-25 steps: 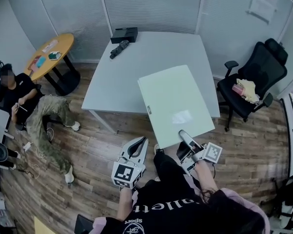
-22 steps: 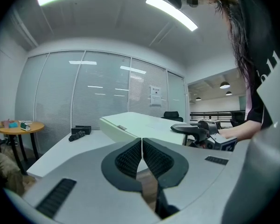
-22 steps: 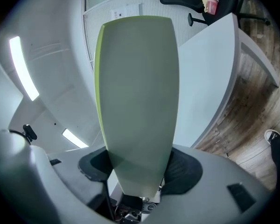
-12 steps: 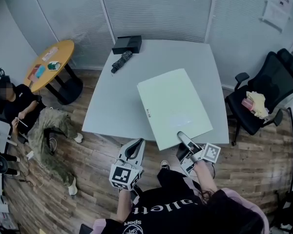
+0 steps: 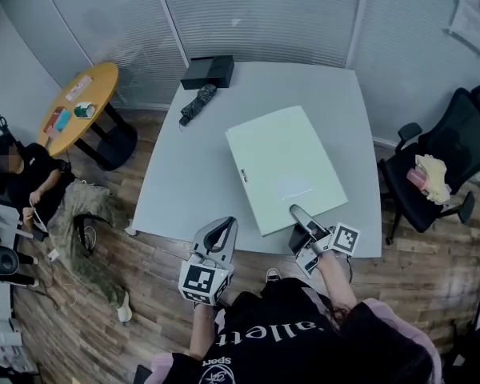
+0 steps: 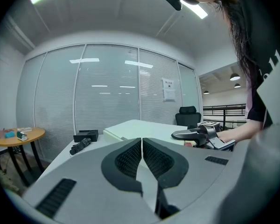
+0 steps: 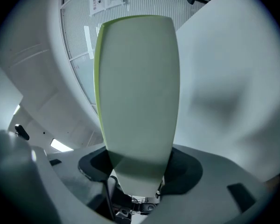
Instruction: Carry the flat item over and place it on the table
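Right claw [image 5: 302, 218]: clamped on the near edge of the pale green board [image 5: 284, 166].
Board: over the white tabletop [image 5: 184, 184], contact unclear.
Left claw [image 5: 221, 232]: clenched, empty.
Advice: lower level, release once flat.

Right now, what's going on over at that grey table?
A person stands at the grey table with a hand-held gripper in each hand. The right hand-held gripper is clamped on the near edge of a pale green flat board, holding it out over the tabletop; whether it touches down is unclear. The left hand-held gripper is shut and empty.
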`<state>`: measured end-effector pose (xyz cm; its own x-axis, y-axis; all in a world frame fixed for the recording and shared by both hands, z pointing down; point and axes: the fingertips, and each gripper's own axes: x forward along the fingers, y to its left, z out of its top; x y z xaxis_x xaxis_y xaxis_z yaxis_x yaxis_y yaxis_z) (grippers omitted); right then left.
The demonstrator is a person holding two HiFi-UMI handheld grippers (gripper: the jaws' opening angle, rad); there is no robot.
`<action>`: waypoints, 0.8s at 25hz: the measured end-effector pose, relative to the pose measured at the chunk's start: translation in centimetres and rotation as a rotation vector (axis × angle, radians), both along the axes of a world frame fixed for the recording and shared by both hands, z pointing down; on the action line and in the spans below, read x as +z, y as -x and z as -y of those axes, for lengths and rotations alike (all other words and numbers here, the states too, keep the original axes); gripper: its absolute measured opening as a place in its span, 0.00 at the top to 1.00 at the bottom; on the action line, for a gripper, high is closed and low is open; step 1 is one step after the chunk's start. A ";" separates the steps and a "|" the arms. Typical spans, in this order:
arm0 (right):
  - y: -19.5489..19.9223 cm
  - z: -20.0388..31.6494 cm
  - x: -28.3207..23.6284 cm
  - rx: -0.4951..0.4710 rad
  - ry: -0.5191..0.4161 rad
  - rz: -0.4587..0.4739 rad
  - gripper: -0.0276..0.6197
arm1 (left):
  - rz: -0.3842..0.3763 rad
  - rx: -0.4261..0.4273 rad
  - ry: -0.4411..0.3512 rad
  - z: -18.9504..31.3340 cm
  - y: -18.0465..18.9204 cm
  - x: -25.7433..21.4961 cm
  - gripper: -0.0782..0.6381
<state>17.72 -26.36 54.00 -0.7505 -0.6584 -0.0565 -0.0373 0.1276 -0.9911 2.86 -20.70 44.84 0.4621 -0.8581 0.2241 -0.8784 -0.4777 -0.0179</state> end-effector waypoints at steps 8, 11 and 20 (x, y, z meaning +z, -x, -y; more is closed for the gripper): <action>0.4 4.1 1.6 0.000 0.028 0.006 0.51 | 0.037 -0.001 0.027 2.3 0.6 0.3 0.85; 0.7 5.2 2.0 0.002 0.032 -0.014 0.51 | 0.036 -0.005 0.033 2.4 1.1 0.4 0.85; 2.8 10.0 3.1 0.057 0.049 -0.065 0.51 | 0.050 0.044 0.032 6.1 4.6 0.7 0.85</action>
<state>14.93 -36.41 57.07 -0.7126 -0.7011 0.0249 -0.1079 0.0745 -0.9914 -1.77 -26.80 45.59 0.4865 -0.8294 0.2746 -0.8551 -0.5165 -0.0451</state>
